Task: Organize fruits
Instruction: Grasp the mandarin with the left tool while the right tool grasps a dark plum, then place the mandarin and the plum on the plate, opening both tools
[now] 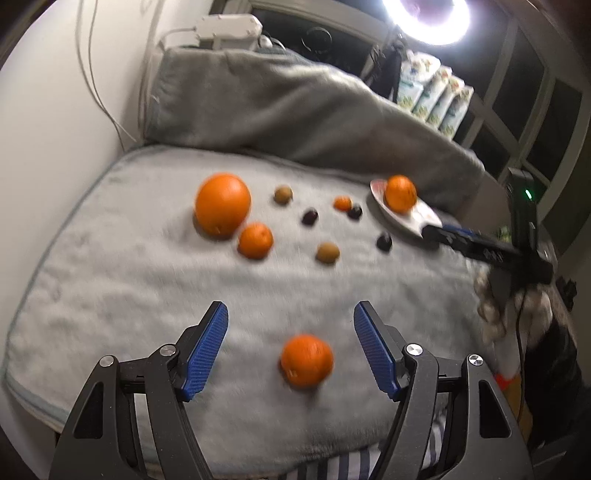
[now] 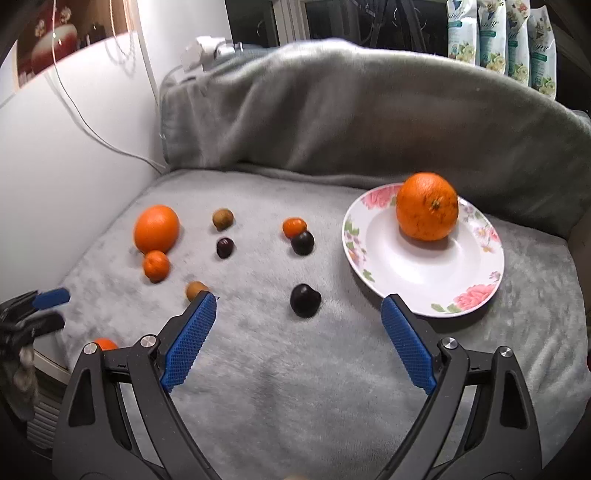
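Fruit lies scattered on a grey plush cushion (image 2: 295, 387). A floral white plate (image 2: 388, 273) at the right holds one orange (image 2: 427, 206). A large orange (image 2: 156, 228), small mandarins (image 2: 156, 265) (image 2: 294, 227), kiwis (image 2: 222, 218) (image 2: 195, 290) and dark plums (image 2: 305, 300) (image 2: 302, 242) (image 2: 225, 247) lie to its left. My left gripper (image 1: 290, 312) is open, with an orange (image 1: 306, 360) lying on the cushion between its fingers. My right gripper (image 2: 299, 301) is open and empty, hovering above the cushion just before the nearest plum. The right gripper (image 1: 430, 230) also shows in the left wrist view beside the plate (image 1: 406, 218).
A grey blanket-covered backrest (image 2: 369, 110) rises behind the cushion. A white wall with hanging cables (image 2: 74, 110) is at the left. Packets (image 2: 498, 37) stand on a sill behind, and a ring light (image 1: 424, 14) shines above.
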A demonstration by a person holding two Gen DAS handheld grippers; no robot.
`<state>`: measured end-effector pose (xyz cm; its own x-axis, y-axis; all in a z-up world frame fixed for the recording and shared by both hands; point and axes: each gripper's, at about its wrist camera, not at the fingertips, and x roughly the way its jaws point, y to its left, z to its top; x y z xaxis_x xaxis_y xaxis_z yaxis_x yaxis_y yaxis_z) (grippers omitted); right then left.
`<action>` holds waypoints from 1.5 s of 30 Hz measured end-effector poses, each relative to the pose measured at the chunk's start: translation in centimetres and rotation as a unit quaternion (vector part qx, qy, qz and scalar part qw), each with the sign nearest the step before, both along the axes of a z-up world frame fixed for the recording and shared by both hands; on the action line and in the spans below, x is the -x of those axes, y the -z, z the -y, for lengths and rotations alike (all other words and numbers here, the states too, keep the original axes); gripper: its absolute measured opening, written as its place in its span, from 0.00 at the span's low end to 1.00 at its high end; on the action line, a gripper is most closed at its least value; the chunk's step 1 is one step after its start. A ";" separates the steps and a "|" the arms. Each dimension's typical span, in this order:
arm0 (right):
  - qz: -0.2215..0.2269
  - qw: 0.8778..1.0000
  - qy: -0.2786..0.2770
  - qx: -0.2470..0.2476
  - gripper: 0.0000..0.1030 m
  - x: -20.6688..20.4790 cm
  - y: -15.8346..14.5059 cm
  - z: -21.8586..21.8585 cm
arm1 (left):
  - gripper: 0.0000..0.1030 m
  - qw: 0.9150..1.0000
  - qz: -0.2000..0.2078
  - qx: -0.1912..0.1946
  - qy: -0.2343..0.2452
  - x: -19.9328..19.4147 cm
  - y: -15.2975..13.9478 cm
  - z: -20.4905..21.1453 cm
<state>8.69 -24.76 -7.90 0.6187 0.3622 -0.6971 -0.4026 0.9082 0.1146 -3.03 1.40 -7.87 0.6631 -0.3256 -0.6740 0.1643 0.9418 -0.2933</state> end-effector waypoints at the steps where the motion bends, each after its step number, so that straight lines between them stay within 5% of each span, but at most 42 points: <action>1: -0.002 1.000 0.000 0.006 0.90 -0.2 0.3 -0.2 | 0.69 1.000 -0.006 0.003 0.007 0.2 0.4 0.3; 6: -0.009 1.000 -0.009 0.026 0.88 -1.0 1.5 -1.2 | 0.64 1.000 -0.020 -0.002 0.021 0.6 1.7 1.7; 16: -0.043 0.998 -0.020 0.028 0.59 -2.9 3.3 -2.5 | 0.51 0.998 -0.032 -0.024 0.038 0.3 3.3 2.9; 23: -0.054 0.998 -0.013 0.039 0.53 -4.2 4.3 -3.0 | 0.41 0.998 -0.039 -0.026 0.034 0.0 3.9 2.8; 45: -0.068 0.996 -0.014 0.050 0.27 -5.4 5.4 -3.6 | 0.36 0.998 -0.040 -0.014 0.038 -0.7 4.3 2.7</action>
